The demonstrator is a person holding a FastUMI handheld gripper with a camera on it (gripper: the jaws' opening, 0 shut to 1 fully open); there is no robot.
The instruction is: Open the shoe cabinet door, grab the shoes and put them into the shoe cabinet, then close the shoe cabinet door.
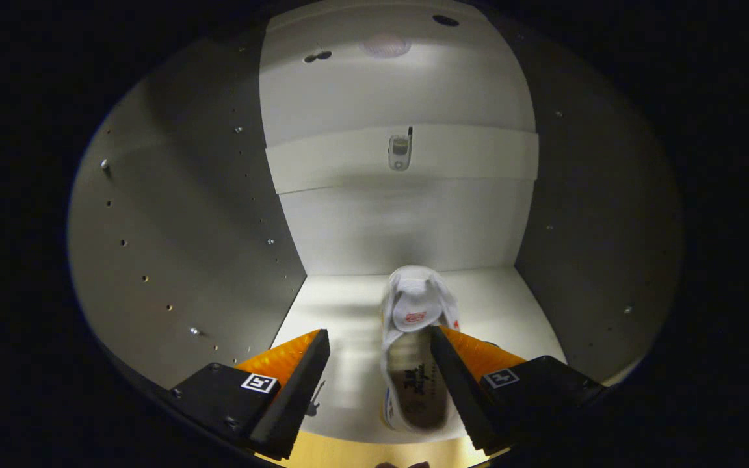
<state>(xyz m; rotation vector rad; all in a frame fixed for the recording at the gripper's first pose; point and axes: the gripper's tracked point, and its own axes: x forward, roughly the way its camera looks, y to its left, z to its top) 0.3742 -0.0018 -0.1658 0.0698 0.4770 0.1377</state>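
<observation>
Lying on the white floor of the shoe cabinet [205, 214], the white shoe [413, 325] points its toe toward the back wall. The claw [380, 354] is open, its fingers spread apart; the shoe rests against the right finger [456, 383], well apart from the left one.

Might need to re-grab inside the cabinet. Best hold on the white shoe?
Probably the side wall of the white shoe at the opening, coming from the heel end. The shoe sits upright on the cabinet floor, toe toward the back wall, its mouth facing up. The gripper is open, one finger at the shoe's edge, the other apart.
</observation>
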